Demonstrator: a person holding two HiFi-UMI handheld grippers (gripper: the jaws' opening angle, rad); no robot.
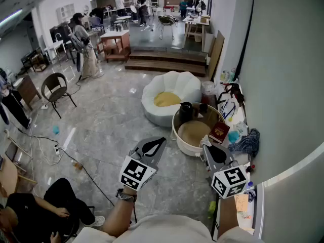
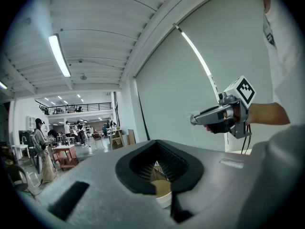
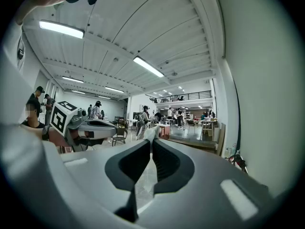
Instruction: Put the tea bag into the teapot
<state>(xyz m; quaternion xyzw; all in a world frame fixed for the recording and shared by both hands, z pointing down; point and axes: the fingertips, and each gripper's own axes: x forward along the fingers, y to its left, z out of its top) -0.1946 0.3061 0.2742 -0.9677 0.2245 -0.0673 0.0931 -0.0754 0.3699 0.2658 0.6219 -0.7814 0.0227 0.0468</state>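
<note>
In the head view a dark teapot [image 1: 186, 111] stands at the far side of a round white-rimmed table [image 1: 183, 145], ahead of both grippers. My right gripper [image 1: 205, 148] [image 3: 151, 140] is shut on a small pale tea bag [image 3: 150, 131] that sticks out past its tips. It hovers at the near right rim of the table. The left gripper view shows that gripper [image 2: 193, 120] from the side, with a thin string hanging at its tip. My left gripper [image 1: 161, 140] [image 2: 157, 144] is shut with nothing in it, held left of the table; the table top [image 2: 162, 189] shows through its pads.
A red box [image 1: 219, 131] lies on the table's right side. Behind the table is a white shell-shaped seat [image 1: 169, 100] with a yellow cushion. Bags and cloth [image 1: 244, 140] crowd the wall at right. A seated person [image 1: 35, 211] is at lower left; cables [image 1: 76, 163] cross the floor.
</note>
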